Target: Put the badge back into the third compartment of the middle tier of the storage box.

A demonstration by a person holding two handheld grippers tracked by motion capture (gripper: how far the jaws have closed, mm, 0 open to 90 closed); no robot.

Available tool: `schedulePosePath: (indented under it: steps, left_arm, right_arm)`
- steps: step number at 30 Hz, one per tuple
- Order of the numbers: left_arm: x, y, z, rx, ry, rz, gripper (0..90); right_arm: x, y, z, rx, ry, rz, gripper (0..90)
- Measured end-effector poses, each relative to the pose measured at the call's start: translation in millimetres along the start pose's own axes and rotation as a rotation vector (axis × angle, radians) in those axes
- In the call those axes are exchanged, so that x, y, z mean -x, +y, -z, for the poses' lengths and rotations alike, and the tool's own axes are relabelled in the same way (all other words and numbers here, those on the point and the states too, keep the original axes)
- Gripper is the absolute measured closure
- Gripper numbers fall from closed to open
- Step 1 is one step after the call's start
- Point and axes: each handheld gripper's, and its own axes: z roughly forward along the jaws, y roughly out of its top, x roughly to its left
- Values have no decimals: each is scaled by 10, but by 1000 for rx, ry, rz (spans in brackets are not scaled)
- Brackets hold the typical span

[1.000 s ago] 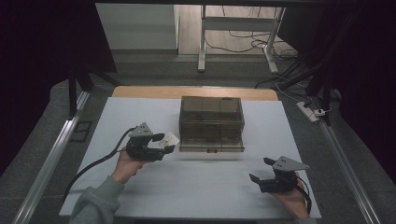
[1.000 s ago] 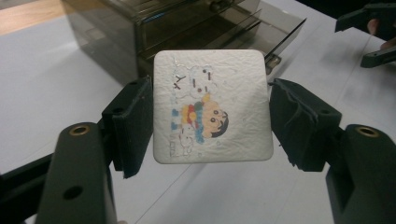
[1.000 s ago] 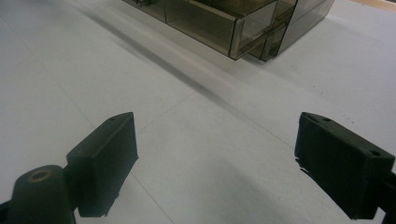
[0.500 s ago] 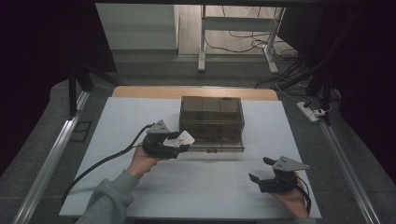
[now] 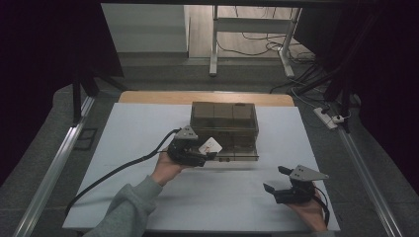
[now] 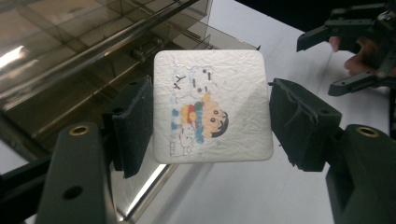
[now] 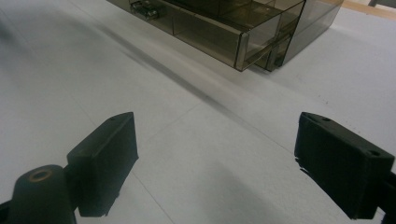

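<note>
1. Rightward since the earlier frames, the left tool (image 5: 205, 150) carries its white cartoon tile (image 6: 212, 106), clenched edgewise, to the smoky compartment box (image 5: 225, 129).
2. Next, judged: lower it into a compartment; the right tool (image 5: 281, 180) waits near-right, released.

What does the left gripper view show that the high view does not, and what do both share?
Left gripper view alone: the cartoon picture printed on the white card, clamped between the left gripper's pads. High view alone: the person's grey sleeve, the gripper's cable and the floor beyond the table. Both: the card, the smoky clear box and the open right gripper.
</note>
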Motion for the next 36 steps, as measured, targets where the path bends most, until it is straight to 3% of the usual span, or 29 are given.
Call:
schedulePosePath:
  steps: [3, 15, 26, 36]
  left_arm:
    - [33, 56, -33, 0, 3, -15, 329]
    - [53, 223, -214, 1, 2, -11, 329]
    - [71, 299, -445, -27, -29, -12, 329]
    - [139, 452, -547, -31, -42, -55, 329]
  right_arm:
    - [3, 2, 5, 2, 3, -3, 132]
    - [3, 0, -7, -3, 2, -3, 133]
    - [1, -3, -12, -2, 4, -3, 133]
    - [6, -3, -8, -6, 3, -4, 133]
